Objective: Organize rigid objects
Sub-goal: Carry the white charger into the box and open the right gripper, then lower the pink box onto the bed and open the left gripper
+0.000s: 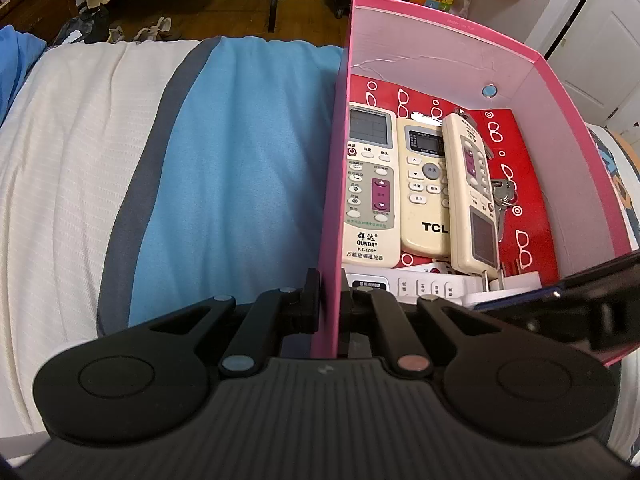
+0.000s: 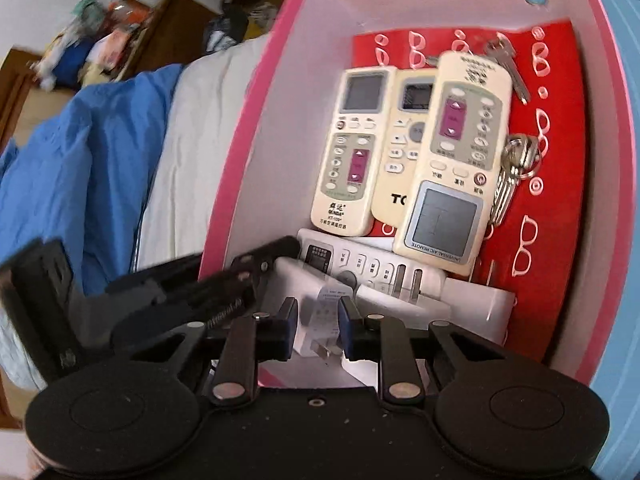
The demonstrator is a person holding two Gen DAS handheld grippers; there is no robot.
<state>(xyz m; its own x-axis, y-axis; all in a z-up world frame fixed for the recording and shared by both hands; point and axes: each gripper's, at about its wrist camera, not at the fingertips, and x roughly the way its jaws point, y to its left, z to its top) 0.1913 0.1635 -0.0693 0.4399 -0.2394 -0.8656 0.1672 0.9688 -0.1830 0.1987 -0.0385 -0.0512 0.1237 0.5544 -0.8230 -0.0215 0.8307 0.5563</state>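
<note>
A pink box (image 1: 440,48) with a red patterned floor stands on the bed. My left gripper (image 1: 331,304) is shut on its near left wall, one finger outside and one inside. Three cream remotes lie side by side in it: a QUNDA remote (image 1: 370,184), a TCL remote (image 1: 424,184) and a universal remote (image 2: 460,152) resting partly on the TCL one. Keys (image 2: 516,160) lie to their right. A white remote (image 2: 368,264) lies crosswise at the near end. My right gripper (image 2: 319,320) is low inside the box, its blue pads against a small white charger plug (image 2: 320,312).
The bed carries a white cover (image 1: 80,160) and a blue blanket (image 1: 240,160) left of the box. A second white adapter (image 2: 476,304) sits at the box's near right. Bags and shoes (image 1: 156,30) lie on the wooden floor beyond; a white door (image 1: 600,40) stands at the right.
</note>
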